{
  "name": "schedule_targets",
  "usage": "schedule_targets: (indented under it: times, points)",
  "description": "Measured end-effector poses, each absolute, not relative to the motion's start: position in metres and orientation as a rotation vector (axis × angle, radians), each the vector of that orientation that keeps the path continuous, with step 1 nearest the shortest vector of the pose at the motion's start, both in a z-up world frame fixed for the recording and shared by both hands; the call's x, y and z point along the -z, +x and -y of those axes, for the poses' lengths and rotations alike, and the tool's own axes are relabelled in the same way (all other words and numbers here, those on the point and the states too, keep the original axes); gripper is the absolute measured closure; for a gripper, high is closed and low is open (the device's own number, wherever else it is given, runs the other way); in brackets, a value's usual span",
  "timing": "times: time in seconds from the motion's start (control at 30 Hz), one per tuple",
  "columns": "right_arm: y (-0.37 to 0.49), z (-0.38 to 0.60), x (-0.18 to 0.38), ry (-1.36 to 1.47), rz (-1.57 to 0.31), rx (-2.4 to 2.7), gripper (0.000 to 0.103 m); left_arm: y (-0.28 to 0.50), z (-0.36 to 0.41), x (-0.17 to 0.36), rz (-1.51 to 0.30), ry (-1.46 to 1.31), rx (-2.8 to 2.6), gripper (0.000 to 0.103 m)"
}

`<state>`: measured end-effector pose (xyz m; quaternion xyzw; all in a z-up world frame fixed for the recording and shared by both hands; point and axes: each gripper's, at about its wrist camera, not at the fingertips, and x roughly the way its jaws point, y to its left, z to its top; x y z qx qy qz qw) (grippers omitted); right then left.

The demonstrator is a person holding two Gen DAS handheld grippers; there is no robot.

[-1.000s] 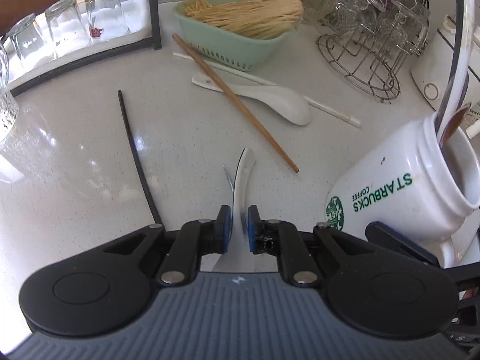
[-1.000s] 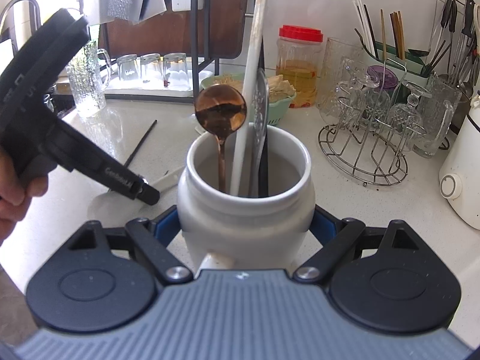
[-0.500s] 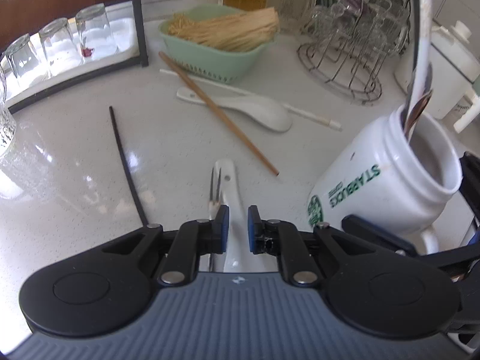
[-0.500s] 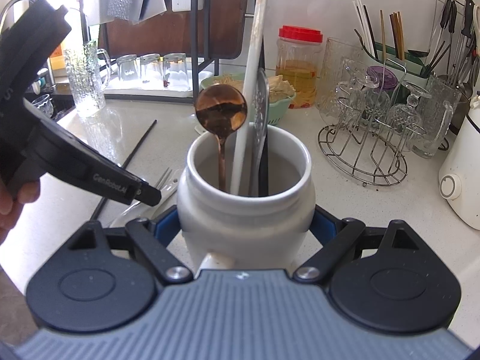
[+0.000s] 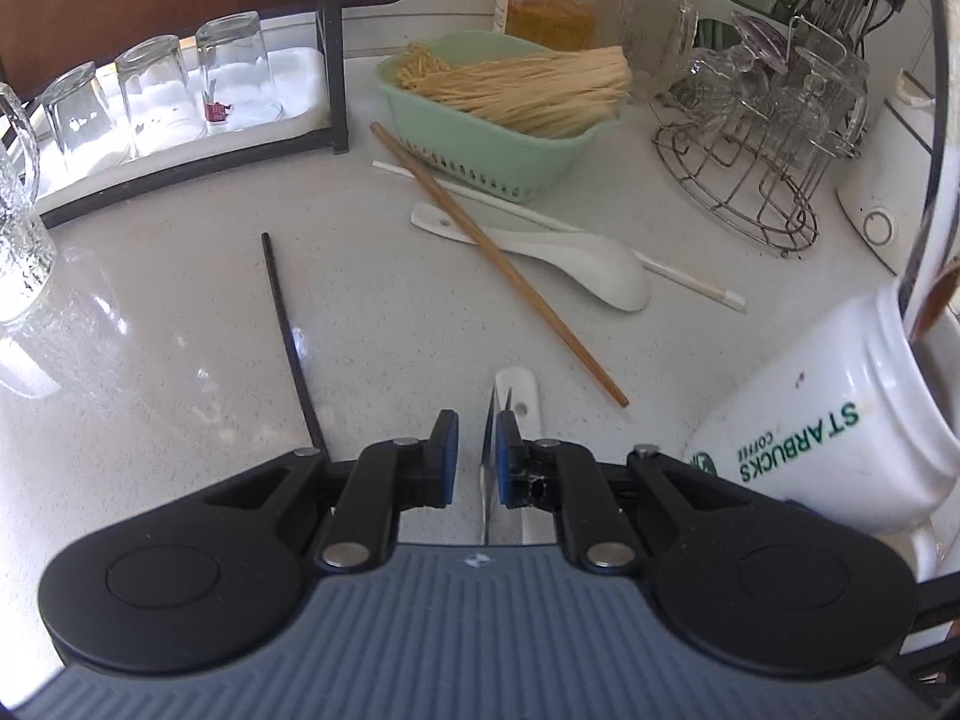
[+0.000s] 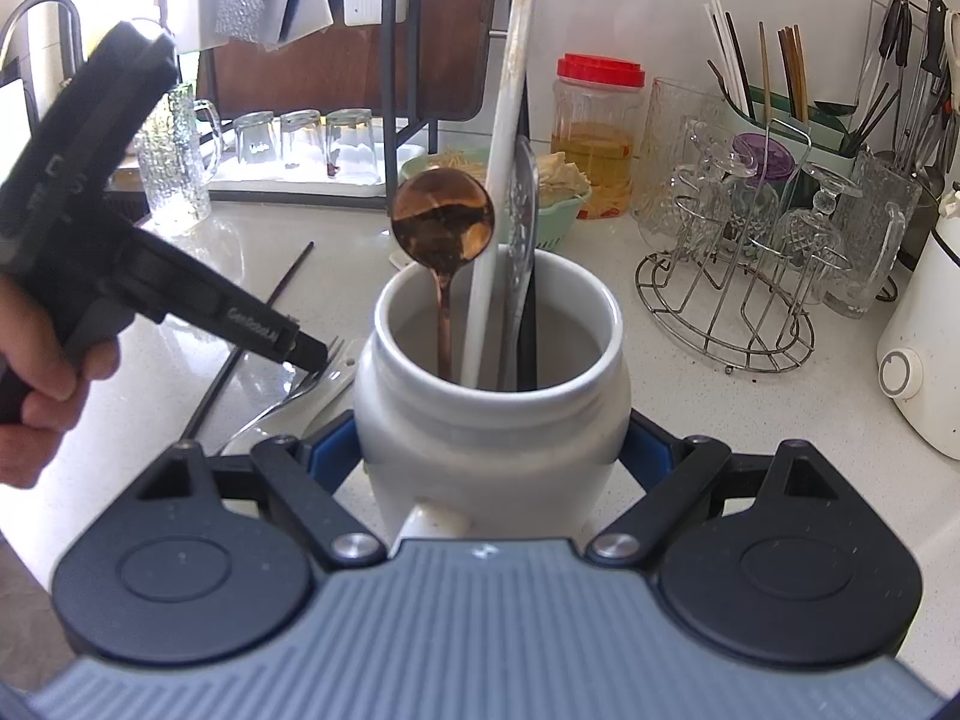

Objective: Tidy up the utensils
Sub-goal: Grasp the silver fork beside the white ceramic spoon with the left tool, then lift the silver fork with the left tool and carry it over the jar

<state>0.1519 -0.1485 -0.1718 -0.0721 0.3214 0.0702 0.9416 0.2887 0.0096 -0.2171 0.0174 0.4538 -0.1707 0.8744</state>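
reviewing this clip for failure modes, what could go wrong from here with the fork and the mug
1. The left gripper stands open around the fork, which touches only one pad; closing may push it aside or pinch it edge-on.
2. The white spoon lies right under the fork and could get clamped along with it.
3. The Starbucks mug, held by the right gripper, already carries tall utensils such as the copper spoon; tilting could spill them.

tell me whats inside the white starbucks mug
Standing in the mug: a copper spoon, a long white handle and a perforated metal utensil. Their lower ends are hidden.
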Motion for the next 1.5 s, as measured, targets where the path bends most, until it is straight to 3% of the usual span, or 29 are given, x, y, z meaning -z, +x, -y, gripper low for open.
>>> schedule_targets:
  times: [0.8,1.5]
  points:
    - [0.151,0.146,0.174,-0.160,-0.647,-0.132,0.011,0.291,0.004,0.219,-0.939,0.071,0.386,0.094]
    - [0.150,0.143,0.177,-0.162,-0.635,-0.107,0.011,0.256,-0.005,0.142,-0.769,0.043,0.427,0.094]
